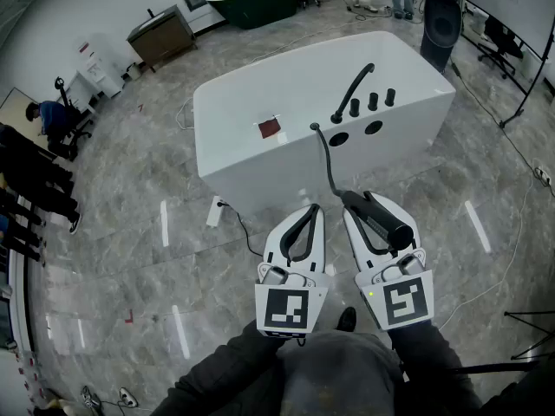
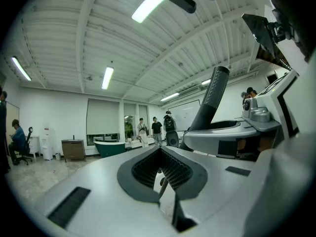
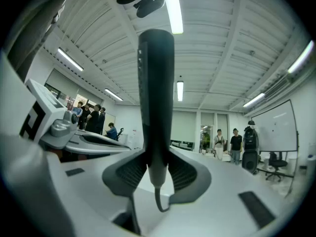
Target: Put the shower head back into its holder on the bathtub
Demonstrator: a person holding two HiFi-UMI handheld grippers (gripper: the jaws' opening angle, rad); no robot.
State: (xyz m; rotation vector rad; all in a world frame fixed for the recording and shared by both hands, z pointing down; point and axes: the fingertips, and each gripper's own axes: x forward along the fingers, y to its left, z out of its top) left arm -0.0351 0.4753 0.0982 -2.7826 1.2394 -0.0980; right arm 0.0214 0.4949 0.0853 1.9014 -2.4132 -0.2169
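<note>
Black ribbed pads of the right gripper (image 3: pixel 157 168) are clamped on the narrow lower end of the shower head (image 3: pixel 155 93), just above where the hose (image 3: pixel 159 201) leaves it. That low grip probably keeps the long body free and standing clear of the jaws. In the head view the same dark wand (image 1: pixel 379 219) lies across the right gripper (image 1: pixel 364 202) at lower centre, well short of the tub.

The left gripper (image 2: pixel 160 154) beside it has its tips pressed together on nothing. Only the floor shows through the gap behind its pads, so it looks idle, held alongside (image 1: pixel 305 215) out of the hose's way.

The black hose (image 1: pixel 328 159) runs up the frame from the wand to the deck of the white bathtub (image 1: pixel 234 94) in upper centre, slack enough to allow a reach forward.

On that deck two dark round openings (image 1: pixel 338 138) sit just below a curved black spout (image 1: pixel 357 85) and three knobs (image 1: pixel 373 101). One of the openings is likely the holder, though I cannot tell which. A small dark red patch (image 1: pixel 270 128) lies to their left.

The return has not yet begun. The wand must be carried up to the deck and lowered end-first into its opening, with the hose feeding in rather than kinking.
</note>
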